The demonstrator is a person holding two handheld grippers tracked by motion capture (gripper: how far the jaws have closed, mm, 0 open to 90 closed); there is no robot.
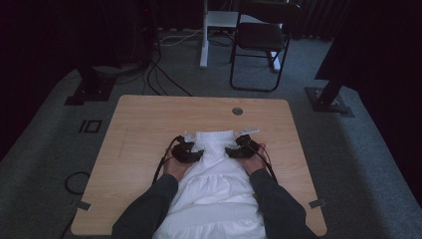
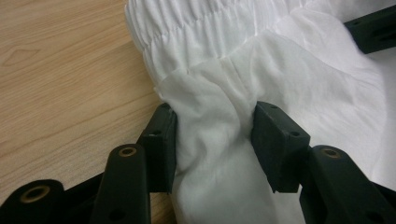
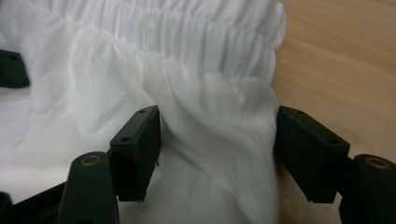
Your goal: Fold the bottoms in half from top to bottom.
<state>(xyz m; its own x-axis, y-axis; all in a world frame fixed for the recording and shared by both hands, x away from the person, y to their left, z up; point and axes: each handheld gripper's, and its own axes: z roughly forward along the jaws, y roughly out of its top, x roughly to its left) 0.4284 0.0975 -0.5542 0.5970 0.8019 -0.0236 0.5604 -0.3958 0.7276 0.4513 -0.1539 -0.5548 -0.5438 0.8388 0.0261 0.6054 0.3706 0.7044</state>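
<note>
A white garment (image 1: 214, 184) with a gathered elastic band (image 2: 196, 28) lies on the wooden table (image 1: 144, 124), running from the middle to the near edge. My left gripper (image 1: 199, 153) sits at its left side just below the band. In the left gripper view the left gripper (image 2: 212, 109) has both pads pressed on a bunched fold of the cloth. My right gripper (image 1: 230, 151) is at the garment's right side, opposite the left. In the right gripper view the right gripper (image 3: 217, 112) stands open, with a loose fold of the garment (image 3: 140, 70) lying between the jaws.
A round cable hole (image 1: 237, 111) is in the table behind the garment. Bare wood lies to the left and right of the cloth. A black chair (image 1: 261, 40), a white desk leg (image 1: 204, 45) and floor cables (image 1: 159, 74) stand beyond the table.
</note>
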